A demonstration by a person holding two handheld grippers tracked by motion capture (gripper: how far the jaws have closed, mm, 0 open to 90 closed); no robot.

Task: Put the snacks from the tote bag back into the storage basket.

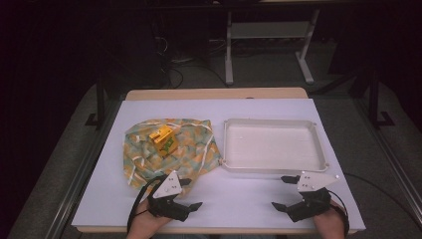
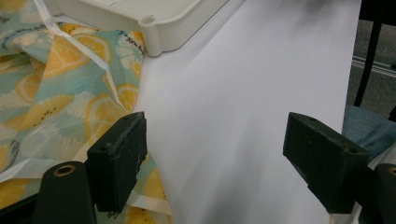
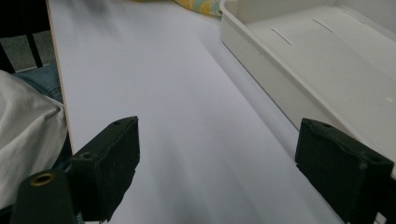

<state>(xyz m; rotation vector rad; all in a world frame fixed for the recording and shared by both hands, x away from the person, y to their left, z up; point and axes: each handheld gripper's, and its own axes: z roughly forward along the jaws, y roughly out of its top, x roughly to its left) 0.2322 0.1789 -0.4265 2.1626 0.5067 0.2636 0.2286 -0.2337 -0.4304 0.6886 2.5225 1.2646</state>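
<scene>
Nothing moved yet: the yellow block [image 1: 162, 139] sits on the lemon-print cloth [image 1: 149, 154] on the left half of the table [image 1: 239, 199], and the white tray [image 1: 273, 144] beside it on the right half holds nothing. Left gripper [image 1: 193, 194] at the cloth's near edge and right gripper [image 1: 279, 192] at the tray's near-right corner both have jaws spread wide, holding nothing. Path is clear (loose cloth folds could snag a jaw).

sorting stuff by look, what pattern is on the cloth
Lemon slices on teal cloth, clearest in the left gripper view.
</scene>
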